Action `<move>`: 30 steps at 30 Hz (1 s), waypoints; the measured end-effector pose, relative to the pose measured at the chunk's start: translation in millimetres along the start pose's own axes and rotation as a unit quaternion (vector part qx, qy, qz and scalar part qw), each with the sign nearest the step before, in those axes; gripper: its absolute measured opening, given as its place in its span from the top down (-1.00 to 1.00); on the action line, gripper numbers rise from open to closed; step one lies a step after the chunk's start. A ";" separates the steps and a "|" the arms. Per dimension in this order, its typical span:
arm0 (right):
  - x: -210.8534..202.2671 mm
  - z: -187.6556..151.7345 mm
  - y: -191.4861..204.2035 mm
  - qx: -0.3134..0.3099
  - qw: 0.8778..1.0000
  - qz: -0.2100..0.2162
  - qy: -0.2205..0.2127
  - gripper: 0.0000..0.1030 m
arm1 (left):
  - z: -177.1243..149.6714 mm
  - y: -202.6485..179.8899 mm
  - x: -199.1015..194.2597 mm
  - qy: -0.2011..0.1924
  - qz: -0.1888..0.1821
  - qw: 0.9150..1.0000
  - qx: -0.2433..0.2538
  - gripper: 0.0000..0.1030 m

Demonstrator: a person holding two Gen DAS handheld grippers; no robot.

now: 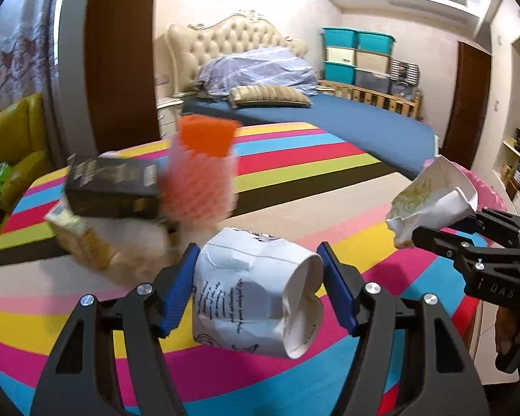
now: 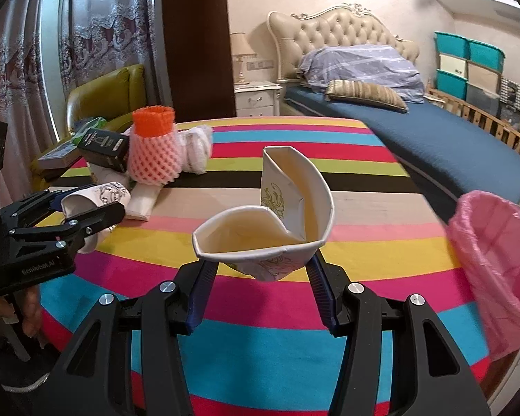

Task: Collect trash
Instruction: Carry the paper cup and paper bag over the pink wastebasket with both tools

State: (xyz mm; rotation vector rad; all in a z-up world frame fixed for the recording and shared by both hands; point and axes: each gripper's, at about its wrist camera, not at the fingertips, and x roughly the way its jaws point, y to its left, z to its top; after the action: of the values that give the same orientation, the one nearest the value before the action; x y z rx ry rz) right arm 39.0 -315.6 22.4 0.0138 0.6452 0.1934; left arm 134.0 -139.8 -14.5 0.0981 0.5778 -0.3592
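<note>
Two crushed paper cups are in hand, one per gripper. Left wrist view: the left gripper point(image 1: 258, 287) has its blue-padded fingers point(image 1: 176, 291) pressed against both sides of a crumpled white paper cup with dark handwriting-style print point(image 1: 256, 294), held above the round table with a multicoloured striped cloth point(image 1: 294, 163). Beyond the cup, on that table, lie a black rectangular carton with gold print point(image 1: 114, 187), an orange-and-pink foam mesh fruit sleeve point(image 1: 201, 170) and a blurred beige packet point(image 1: 83, 239). At the table's right edge the right gripper point(image 1: 407, 234) clamps a flattened white paper cup with yellow-green pattern point(image 1: 433, 197).

Right wrist view: the right gripper point(image 2: 261, 274) pinches the folded white cup point(image 2: 277, 222) at its lower end, clear of the striped table point(image 2: 329, 294). A pink plastic-lined bin point(image 2: 495, 260) stands just beside the table's right edge. Toward the table's left side, the left gripper point(image 2: 97, 204) grips the printed cup point(image 2: 93, 197); the carton point(image 2: 102, 145) and foam sleeve point(image 2: 154, 145) sit behind it.
</note>
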 end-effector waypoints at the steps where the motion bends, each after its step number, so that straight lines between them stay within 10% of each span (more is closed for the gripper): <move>1: -2.7 -0.1 -4.9 0.003 1.000 -0.004 -0.001 0.04 | 2.6 -8.1 2.3 -0.002 -0.004 1.000 0.009 -0.29; 30: -74.6 -24.6 -182.4 0.110 0.979 -0.167 -0.030 0.04 | 66.2 -189.5 79.5 0.028 -0.154 0.983 0.092 -0.29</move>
State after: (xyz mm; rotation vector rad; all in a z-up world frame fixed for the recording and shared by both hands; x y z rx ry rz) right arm -2.1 -509.5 33.9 0.1221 0.5967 -0.2033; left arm 162.0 -353.5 -1.3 0.1980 0.6152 -0.7131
